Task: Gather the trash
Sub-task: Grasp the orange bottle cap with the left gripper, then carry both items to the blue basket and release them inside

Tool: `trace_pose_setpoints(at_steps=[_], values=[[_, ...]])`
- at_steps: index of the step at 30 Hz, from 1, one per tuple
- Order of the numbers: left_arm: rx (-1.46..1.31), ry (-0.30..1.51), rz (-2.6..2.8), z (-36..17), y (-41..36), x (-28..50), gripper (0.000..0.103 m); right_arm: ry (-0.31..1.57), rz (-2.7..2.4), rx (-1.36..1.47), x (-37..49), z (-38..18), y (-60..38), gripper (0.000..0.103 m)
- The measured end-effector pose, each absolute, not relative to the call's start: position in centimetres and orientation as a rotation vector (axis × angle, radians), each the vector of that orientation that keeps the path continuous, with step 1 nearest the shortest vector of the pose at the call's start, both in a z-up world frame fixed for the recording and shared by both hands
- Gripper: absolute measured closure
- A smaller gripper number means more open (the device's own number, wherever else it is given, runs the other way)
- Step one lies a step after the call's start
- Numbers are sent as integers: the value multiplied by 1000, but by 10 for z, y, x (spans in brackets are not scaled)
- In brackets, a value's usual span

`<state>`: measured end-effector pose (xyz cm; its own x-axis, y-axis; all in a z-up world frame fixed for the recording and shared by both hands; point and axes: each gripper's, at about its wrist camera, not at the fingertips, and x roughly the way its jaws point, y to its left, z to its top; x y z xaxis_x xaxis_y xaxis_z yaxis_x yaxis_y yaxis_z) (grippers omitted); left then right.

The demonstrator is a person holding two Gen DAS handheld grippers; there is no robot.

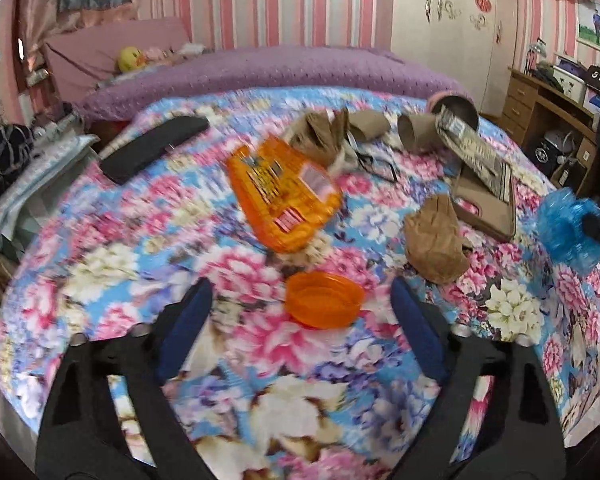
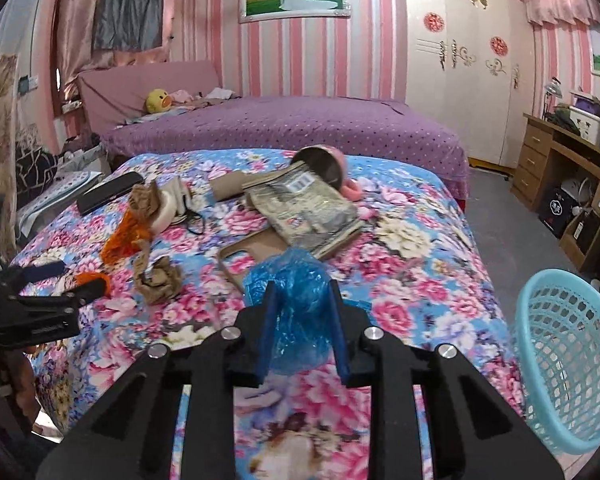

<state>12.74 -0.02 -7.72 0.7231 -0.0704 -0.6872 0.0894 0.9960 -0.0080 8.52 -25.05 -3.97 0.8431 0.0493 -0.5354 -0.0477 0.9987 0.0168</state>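
Right wrist view first: my right claw (image 2: 302, 326) is pinching a crumpled blue plastic wrapper (image 2: 290, 280), both pads pressed into it, just off the floral bedspread (image 2: 420, 280). That piece is in hand, so I judge this as the carry step for it. The turquoise basket (image 2: 568, 360) sits beside the bed, right of the wrapper, and the next move calls for swinging over its rim before letting go.

My left claw (image 1: 302, 320) is spread, nothing gripped, with an orange lid (image 1: 324, 298) lying between the pads but not touched. I'd say that is the next pick: come down square and close on its rim, which looks shallow and may slip.

From the lid, an orange snack packet (image 1: 282, 196) lies just beyond, and a crumpled brown paper (image 1: 436, 240) beyond and to the right.

Only the right wrist view shows the basket. Only the left wrist view shows the lid clearly; the other side catches just an orange edge behind my left claw.
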Motion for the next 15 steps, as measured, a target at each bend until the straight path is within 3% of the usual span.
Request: trace_pose_setpoints(at_steps=[6,15], values=[[53,786,-98,-86,-8,131,64,571,60,41,83,-38,-272,78],[73,692,-109,-33,-55,111,64,541,34,79,63,-10,-330,78]])
